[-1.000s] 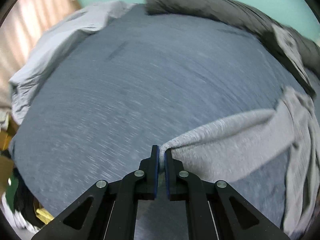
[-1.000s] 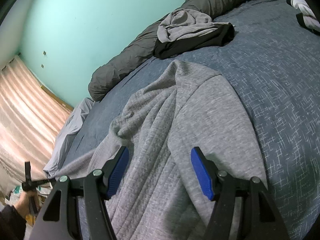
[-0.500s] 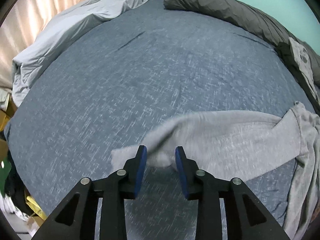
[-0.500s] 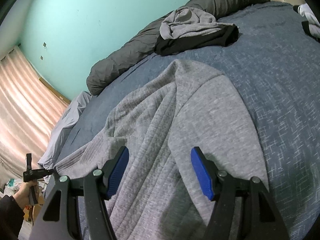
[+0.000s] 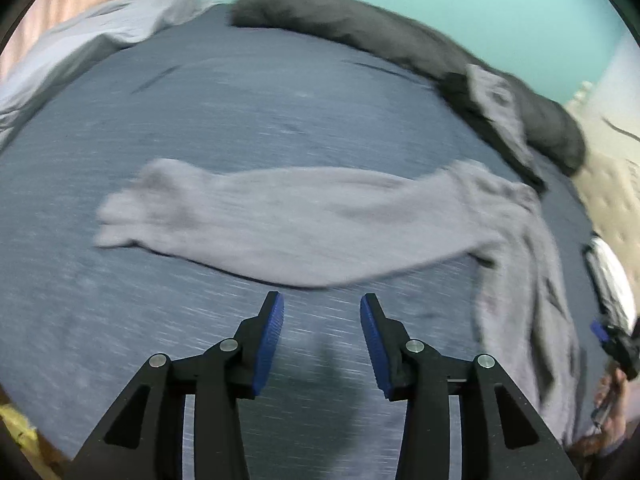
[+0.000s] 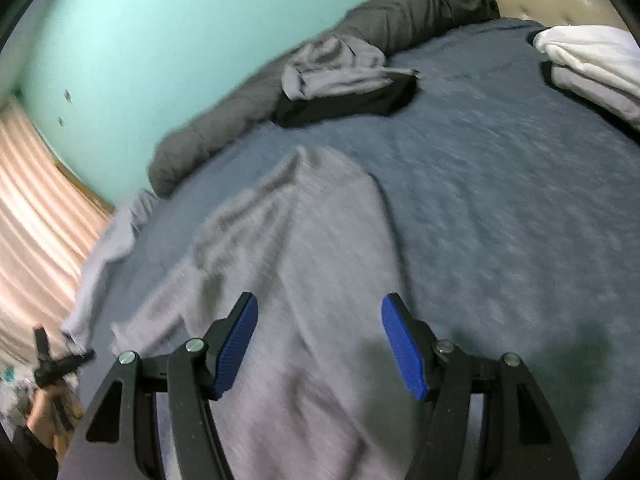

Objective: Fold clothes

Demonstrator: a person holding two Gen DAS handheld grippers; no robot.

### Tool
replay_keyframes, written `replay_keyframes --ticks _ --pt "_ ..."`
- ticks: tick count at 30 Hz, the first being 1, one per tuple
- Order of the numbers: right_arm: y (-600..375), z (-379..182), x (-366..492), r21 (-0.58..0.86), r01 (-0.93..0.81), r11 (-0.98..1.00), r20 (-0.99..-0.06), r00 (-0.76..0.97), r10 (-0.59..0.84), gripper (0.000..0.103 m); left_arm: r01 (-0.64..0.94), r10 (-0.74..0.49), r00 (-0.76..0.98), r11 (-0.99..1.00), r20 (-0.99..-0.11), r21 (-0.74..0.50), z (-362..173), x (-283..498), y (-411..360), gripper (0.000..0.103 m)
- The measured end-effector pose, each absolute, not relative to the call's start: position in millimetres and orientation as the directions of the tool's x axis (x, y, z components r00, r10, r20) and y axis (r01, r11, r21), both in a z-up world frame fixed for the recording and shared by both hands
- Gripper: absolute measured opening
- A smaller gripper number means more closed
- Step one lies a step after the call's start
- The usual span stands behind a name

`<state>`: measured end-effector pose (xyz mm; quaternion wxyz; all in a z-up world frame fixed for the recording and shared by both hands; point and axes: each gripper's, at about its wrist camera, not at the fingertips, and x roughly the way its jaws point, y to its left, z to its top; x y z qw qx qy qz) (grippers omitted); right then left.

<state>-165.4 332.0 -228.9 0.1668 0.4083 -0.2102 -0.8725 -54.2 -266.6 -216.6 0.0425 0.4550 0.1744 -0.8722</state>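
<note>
A grey long-sleeved top (image 5: 304,224) lies on the blue bedspread (image 5: 240,112), one sleeve stretched flat to the left and the body running down the right side. My left gripper (image 5: 322,314) hovers just short of the sleeve; its jaws are opening and nothing is between them. In the right wrist view the same grey top (image 6: 304,240) spreads out ahead. My right gripper (image 6: 318,320) stands open above the top's body, its pads apart from the cloth. The other gripper (image 6: 60,364) shows small at the far left edge, in a hand.
A dark grey duvet roll (image 6: 400,20) lines the far side by the teal wall. A crumpled grey garment on a black one (image 6: 344,84) lies beside it. Folded white clothes (image 6: 592,64) sit at the right. A pale blue sheet (image 5: 92,36) is bunched at the left corner.
My left gripper let go of the sleeve end, opened and pulled back; the sleeve now lies flat on the bed. The right gripper stayed open and drew back slightly over the top.
</note>
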Motion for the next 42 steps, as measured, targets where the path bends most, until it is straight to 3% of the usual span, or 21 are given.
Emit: replay_keyframes --ticks 9,15,22,23,25,29,42 --pt "372.5 -241.7 -131.9 0.466 0.038 -0.884 -0.776 -0.463 -0.429 0.065 0.054 0.277 -0.600 -0.922 -0.751 -0.383 -241.1 -46.6 -150.5 0.047" --pt "360.7 -257.7 -117.1 0.486 0.033 -0.873 -0.806 -0.368 -0.463 0.065 0.050 0.371 -0.589 -0.870 -0.718 -0.490 -270.8 -41.8 -114.3 0.047" --pt "335.9 -279.5 -111.7 0.430 0.059 -0.901 -0.847 -0.318 -0.426 0.065 0.087 0.350 -0.615 -0.860 -0.706 -0.503 -292.2 -28.0 -115.6 0.047" --pt "335.2 -281.8 -112.7 0.429 0.055 -0.902 -0.849 -0.316 -0.423 0.062 0.095 0.345 -0.619 -0.859 -0.706 -0.502 -293.9 -26.9 -121.5 0.047" --pt "332.2 -284.4 -115.5 0.410 0.063 -0.910 -0.859 -0.309 -0.408 0.022 0.117 0.321 -0.625 -0.863 -0.711 -0.492 -296.2 -27.5 -129.5 0.047" --pt "328.6 -276.2 -118.8 0.373 0.098 -0.923 -0.860 -0.336 -0.383 0.006 0.136 0.315 -0.632 -0.854 -0.708 -0.502 -297.9 -28.3 -143.6 0.047" --pt "389.2 -155.6 -155.1 0.234 0.074 -0.969 -0.789 -0.568 -0.234 0.004 0.118 0.310 -0.618 -0.872 -0.722 -0.476 -301.5 -32.6 -139.4 0.047"
